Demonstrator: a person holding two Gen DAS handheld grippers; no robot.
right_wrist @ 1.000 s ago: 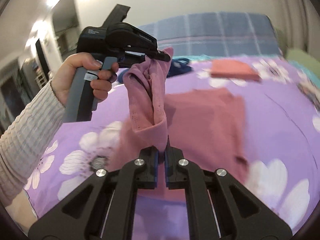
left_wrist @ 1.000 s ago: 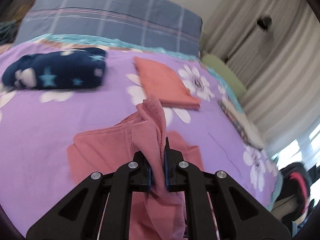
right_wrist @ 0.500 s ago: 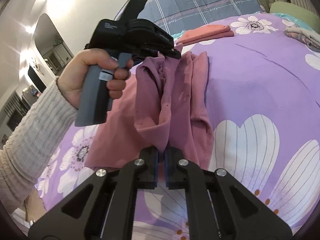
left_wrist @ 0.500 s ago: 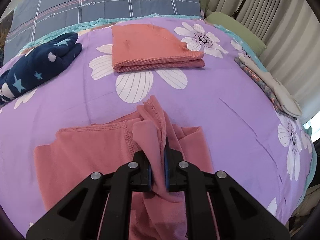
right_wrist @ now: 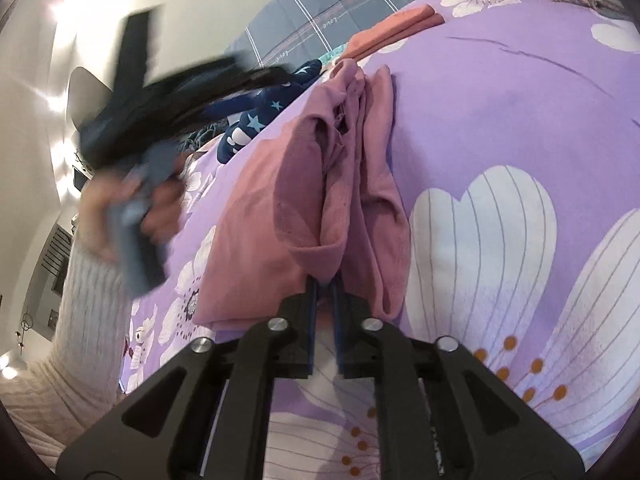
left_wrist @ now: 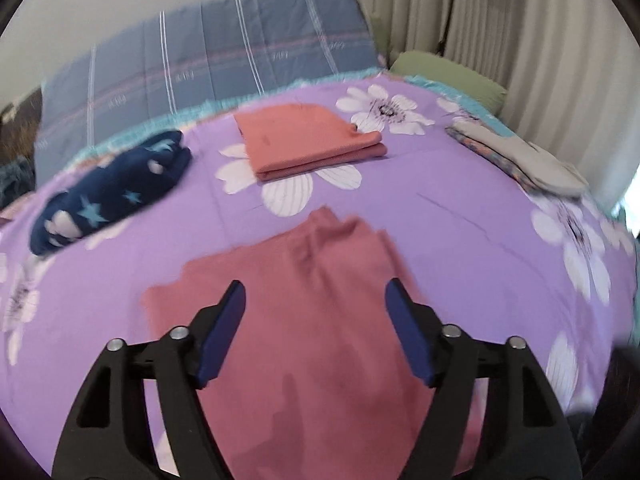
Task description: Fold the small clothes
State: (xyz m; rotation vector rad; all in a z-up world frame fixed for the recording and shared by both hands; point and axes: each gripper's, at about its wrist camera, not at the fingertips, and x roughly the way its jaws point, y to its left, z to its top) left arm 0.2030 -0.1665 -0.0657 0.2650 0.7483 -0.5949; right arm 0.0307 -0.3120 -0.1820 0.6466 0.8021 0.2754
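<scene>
Purple floral bedsheet (left_wrist: 460, 240) spread wide, with a blue plaid pillow (left_wrist: 208, 52) at the head, a folded orange garment (left_wrist: 304, 144) and a navy star-print bundle (left_wrist: 108, 196) lying apart beyond. Dusty-pink garment (left_wrist: 304, 320) lying on the sheet nearest the cameras, one edge bunched and lifted. Left gripper (left_wrist: 314, 300) above it with fingers spread wide, nothing between; right gripper (right_wrist: 325, 284) pinched tight on the bunched pink edge (right_wrist: 320, 248).

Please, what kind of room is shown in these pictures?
Most likely a bedroom: the clothes lie on a bed with a purple flowered sheet, a blue plaid pillow at its head, and curtains beside it.
</scene>
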